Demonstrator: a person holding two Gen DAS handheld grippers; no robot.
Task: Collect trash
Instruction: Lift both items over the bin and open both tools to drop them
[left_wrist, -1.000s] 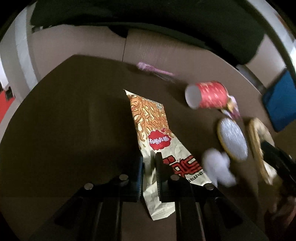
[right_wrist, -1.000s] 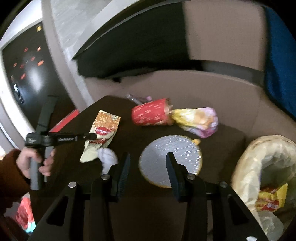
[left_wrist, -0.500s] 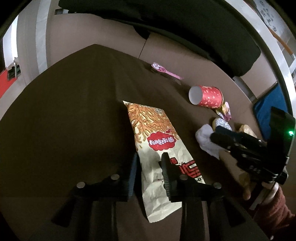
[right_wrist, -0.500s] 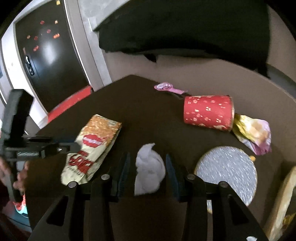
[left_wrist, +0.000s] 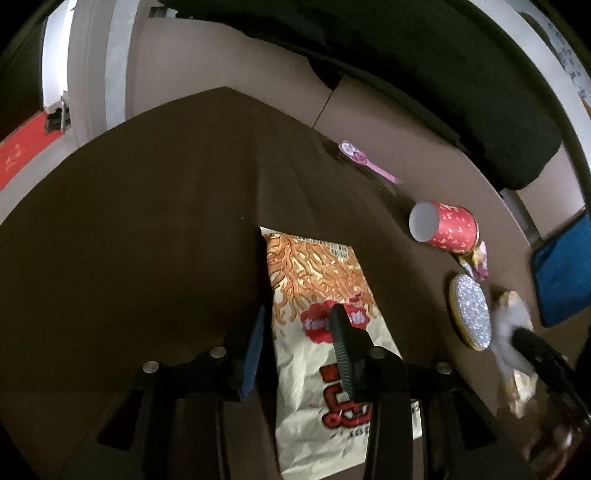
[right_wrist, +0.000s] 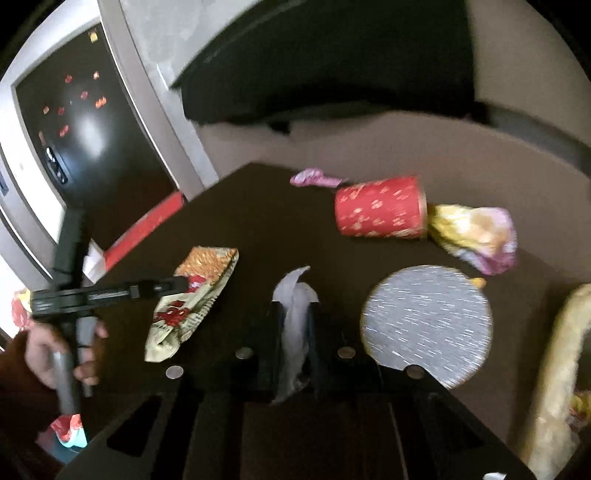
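Observation:
A crinkled noodle-snack bag (left_wrist: 321, 280) lies flat on the dark table (left_wrist: 147, 240). My left gripper (left_wrist: 299, 326) stands over its near half with the jaws opening, one finger at the bag's left edge and the other above its red label, neither pad pressing it. In the right wrist view the bag (right_wrist: 184, 310) lies under that gripper's tips. My right gripper (right_wrist: 295, 314) is shut on a white crumpled tissue (right_wrist: 293, 295), which sticks out above and below the pads. The tissue (left_wrist: 511, 321) shows blurred at the far right of the left wrist view.
A red paper cup (right_wrist: 380, 212) lies on its side, a yellow-purple wrapper (right_wrist: 476, 236) at its mouth. Near it lie a silver round lid (right_wrist: 426, 325) and a pink spoon (right_wrist: 314, 179). A beige trash bag (right_wrist: 554, 369) stands at the right edge. A hand (right_wrist: 48, 354) holds the left gripper.
My right gripper slid over the white tissue and closed on it, then shifted right with it. The left jaws spread wider around the snack bag, and that gripper rolled a little.

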